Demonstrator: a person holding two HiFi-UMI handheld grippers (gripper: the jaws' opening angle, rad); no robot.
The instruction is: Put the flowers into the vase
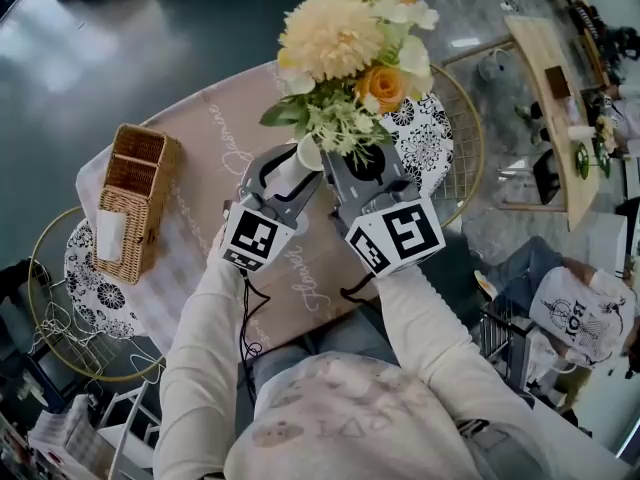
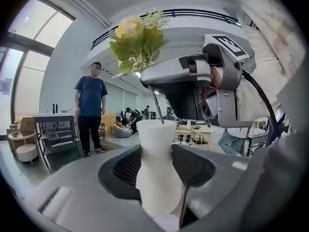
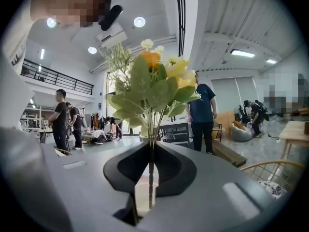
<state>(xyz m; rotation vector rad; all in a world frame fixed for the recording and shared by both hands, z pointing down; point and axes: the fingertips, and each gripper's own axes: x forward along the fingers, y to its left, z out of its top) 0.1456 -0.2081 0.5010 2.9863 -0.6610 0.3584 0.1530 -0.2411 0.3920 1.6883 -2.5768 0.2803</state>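
Two grippers meet over a cloth-draped round table (image 1: 200, 133) beside a wicker basket (image 1: 130, 200). Fluffy cream and orange flowers (image 1: 350, 48) hide most of the vase (image 1: 309, 152).

Left gripper view: the left gripper (image 2: 159, 197) clamps the matte white, waisted vase, whose base is cut off.

Right gripper view: the right gripper (image 3: 150, 197), jaws narrow, pinches thin ridged stems (image 3: 151, 173) whose ends are hidden.

The left gripper (image 2: 158, 175) clamps the white vase (image 2: 155, 149) — just above the vase, the right gripper (image 2: 158, 85) holds the flowers (image 2: 135, 42).
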